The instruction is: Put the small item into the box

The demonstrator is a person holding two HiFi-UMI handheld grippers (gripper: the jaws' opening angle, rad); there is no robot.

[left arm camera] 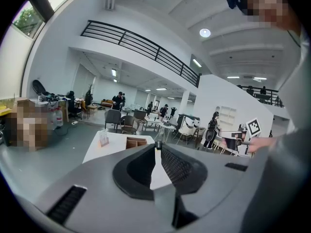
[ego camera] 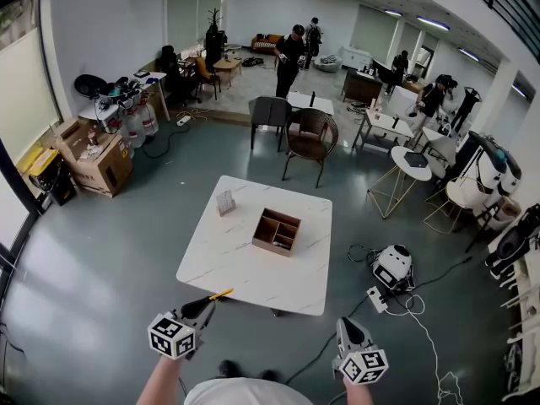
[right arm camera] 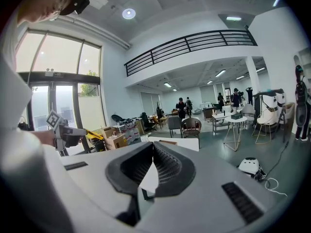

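Note:
A wooden box [ego camera: 276,231] with compartments stands on the white square table [ego camera: 245,277], right of the table's middle. A small pale upright item [ego camera: 224,202] stands at the table's far left part. My left gripper [ego camera: 209,302] hovers before the table's near edge, shut on a thin yellow item [ego camera: 222,294] that sticks out past its tips. In the left gripper view the jaws close on the item's dark end [left arm camera: 158,144], with the box [left arm camera: 136,142] far ahead. My right gripper [ego camera: 345,321] is off the table's near right corner, shut with nothing in it [right arm camera: 153,145].
Two chairs [ego camera: 310,135] stand beyond the table. Cardboard boxes [ego camera: 97,160] sit at the left wall. A white machine [ego camera: 392,266] with cables lies on the floor right of the table. Small tables and several people are further back.

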